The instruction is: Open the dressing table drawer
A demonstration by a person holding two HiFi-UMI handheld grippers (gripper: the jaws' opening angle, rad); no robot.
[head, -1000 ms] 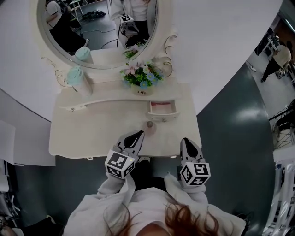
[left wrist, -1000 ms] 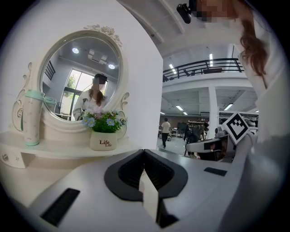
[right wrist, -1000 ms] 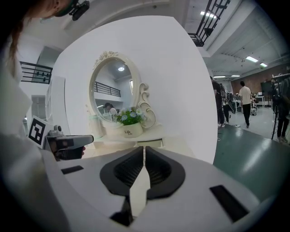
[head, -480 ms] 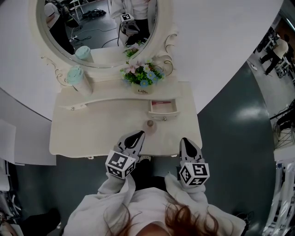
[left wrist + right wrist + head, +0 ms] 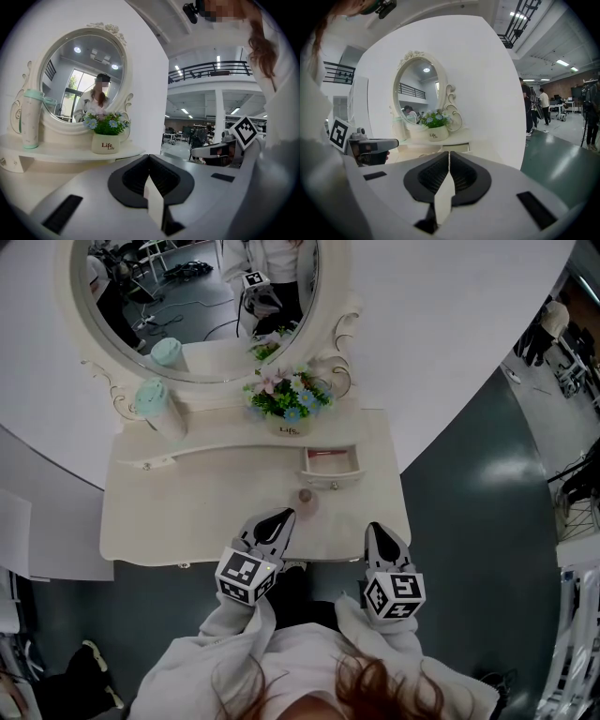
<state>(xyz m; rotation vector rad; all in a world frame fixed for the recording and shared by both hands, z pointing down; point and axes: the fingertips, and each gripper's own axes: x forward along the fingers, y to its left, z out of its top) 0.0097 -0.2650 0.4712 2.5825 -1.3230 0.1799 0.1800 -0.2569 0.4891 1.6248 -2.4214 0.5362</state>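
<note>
Head view: left tongs (image 5: 274, 519) and right tongs (image 5: 385, 536) both pressed together, pinching nothing, held over the tabletop (image 5: 187, 507) edge, well short of the flower pot (image 5: 289, 425). Drawer (image 5: 330, 465) just front-right of that pot, already slid out partway, long axis side to side. Ahead of and between both tongs, seemingly about equally near either.

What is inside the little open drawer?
A thin pinkish thing lies at the back of the drawer; what it is I cannot tell. The rest looks bare. The part under the shelf is covered.
</note>
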